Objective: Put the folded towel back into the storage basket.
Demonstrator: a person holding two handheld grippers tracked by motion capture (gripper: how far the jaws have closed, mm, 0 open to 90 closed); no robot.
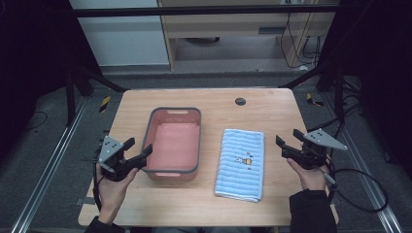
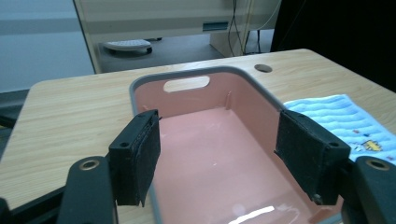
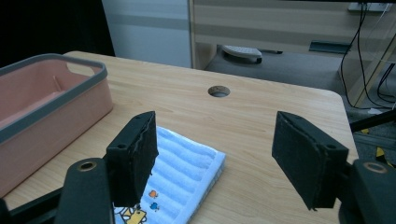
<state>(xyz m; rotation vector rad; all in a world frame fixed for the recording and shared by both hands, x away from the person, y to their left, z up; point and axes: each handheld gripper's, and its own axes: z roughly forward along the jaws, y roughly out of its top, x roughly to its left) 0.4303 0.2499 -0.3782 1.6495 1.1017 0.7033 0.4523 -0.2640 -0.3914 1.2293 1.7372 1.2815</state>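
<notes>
My left hand-held gripper (image 1: 137, 151) wide open, empty, at pink basin (image 1: 173, 143) near corner. My right hand-held gripper (image 1: 290, 144) wide, empty, just right of folded blue towel (image 1: 241, 163). Towel flat on table (image 1: 265, 105) beside basin, apart, likely to go in.

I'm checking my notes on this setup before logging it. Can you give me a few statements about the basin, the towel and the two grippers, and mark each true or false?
1. The pink basin is empty. True.
2. The blue towel lies inside the basin. False: it lies folded flat on the table, beside the basin on its right.
3. The left gripper has its jaws open near the basin's left near corner. True.
4. The right gripper is shut on the towel. False: its jaws are open and it sits off the towel's right edge, apart from it.
5. The towel carries a small cartoon print. True.
</notes>
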